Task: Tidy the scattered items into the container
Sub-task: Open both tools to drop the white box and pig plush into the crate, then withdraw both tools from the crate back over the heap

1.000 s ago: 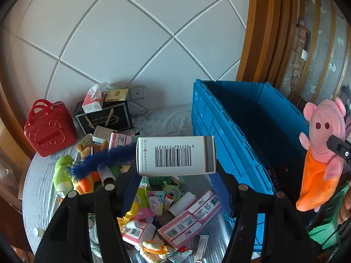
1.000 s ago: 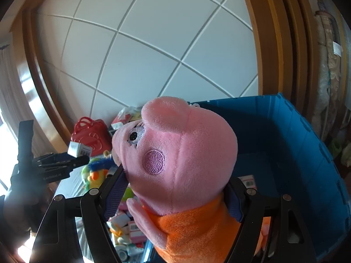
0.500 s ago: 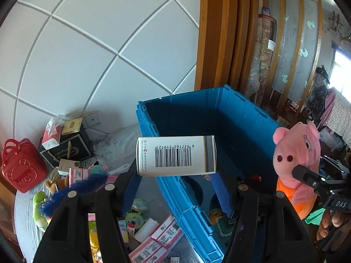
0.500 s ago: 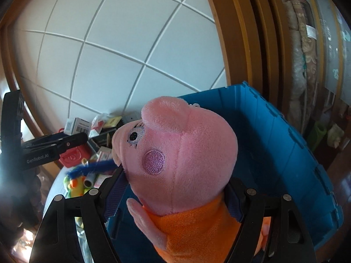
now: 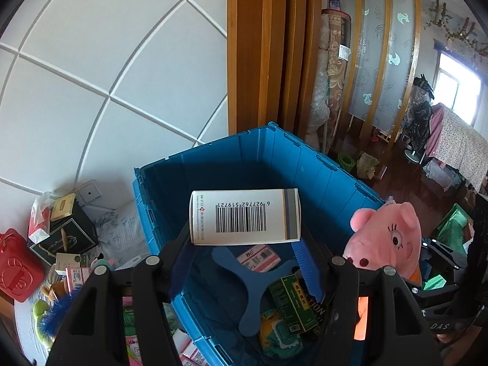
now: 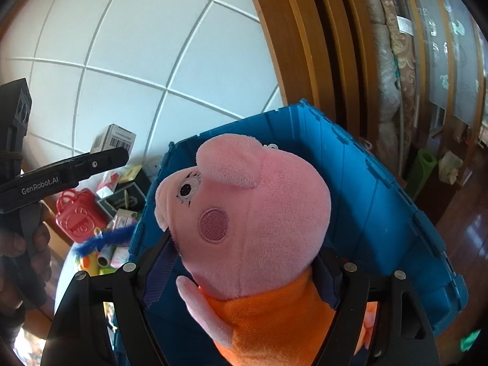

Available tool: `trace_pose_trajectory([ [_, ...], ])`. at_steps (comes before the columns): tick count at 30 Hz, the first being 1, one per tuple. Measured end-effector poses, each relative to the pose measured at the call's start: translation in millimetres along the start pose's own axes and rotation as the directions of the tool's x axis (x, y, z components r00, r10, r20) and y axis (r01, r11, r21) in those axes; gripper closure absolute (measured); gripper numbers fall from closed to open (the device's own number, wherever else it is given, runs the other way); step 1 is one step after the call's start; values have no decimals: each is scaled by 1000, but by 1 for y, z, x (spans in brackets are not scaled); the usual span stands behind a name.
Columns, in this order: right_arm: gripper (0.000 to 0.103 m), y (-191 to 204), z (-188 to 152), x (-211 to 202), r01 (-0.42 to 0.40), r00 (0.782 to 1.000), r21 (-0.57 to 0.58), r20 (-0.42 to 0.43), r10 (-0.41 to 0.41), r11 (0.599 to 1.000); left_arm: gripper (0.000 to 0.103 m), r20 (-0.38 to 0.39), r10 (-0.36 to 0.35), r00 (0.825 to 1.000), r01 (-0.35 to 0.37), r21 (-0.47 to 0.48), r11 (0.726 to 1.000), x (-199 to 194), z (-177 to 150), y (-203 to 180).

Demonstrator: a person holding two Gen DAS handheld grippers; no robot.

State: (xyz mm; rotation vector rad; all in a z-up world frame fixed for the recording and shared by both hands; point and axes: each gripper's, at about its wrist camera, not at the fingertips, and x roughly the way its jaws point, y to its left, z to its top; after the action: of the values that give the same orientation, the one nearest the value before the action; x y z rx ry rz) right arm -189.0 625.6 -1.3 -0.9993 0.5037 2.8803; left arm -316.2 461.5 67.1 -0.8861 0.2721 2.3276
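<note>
The jaws of the left gripper (image 5: 244, 241) clench a white box (image 5: 244, 216); a second ago the table clutter lay beyond them, now the blue container (image 5: 320, 167) does, so release looks near. The right gripper (image 6: 244, 262) jaws grasp a pink pig plush (image 6: 244, 213) over that container. The box barcode reads 6 927762 519721; the left gripper's arm says GenRobot.AI.

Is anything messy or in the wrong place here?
Yes. Toys and small boxes lie jumbled on the table left of the blue crate, not inside it. A fuzzy blue stick sprawls across the heap. Nothing looks broken or spilled.
</note>
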Motion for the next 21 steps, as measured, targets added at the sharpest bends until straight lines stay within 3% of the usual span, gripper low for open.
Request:
trace_pose_trajectory([
  [6, 20, -10, 8, 7, 5, 1000, 2, 4, -5, 1000, 39, -3, -16, 1000, 16, -23, 1000, 14, 18, -5],
  [7, 14, -11, 9, 7, 5, 1000, 3, 13, -5, 1000, 36, -6, -28, 1000, 28, -34, 999, 17, 20, -5],
  [9, 4, -14, 14, 6, 6, 1000, 14, 30, -6, 1000, 15, 16, -31, 999, 32, -66, 997, 16, 24, -1],
  [11, 0, -14, 17, 3, 11, 999, 6, 46, -11, 1000, 10, 35, -18, 999, 21, -87, 996, 12, 25, 4],
  [21, 0, -17, 15, 7, -5, 1000, 3, 26, 5, 1000, 10, -35, -39, 999, 35, -119, 992, 19, -1, 22],
])
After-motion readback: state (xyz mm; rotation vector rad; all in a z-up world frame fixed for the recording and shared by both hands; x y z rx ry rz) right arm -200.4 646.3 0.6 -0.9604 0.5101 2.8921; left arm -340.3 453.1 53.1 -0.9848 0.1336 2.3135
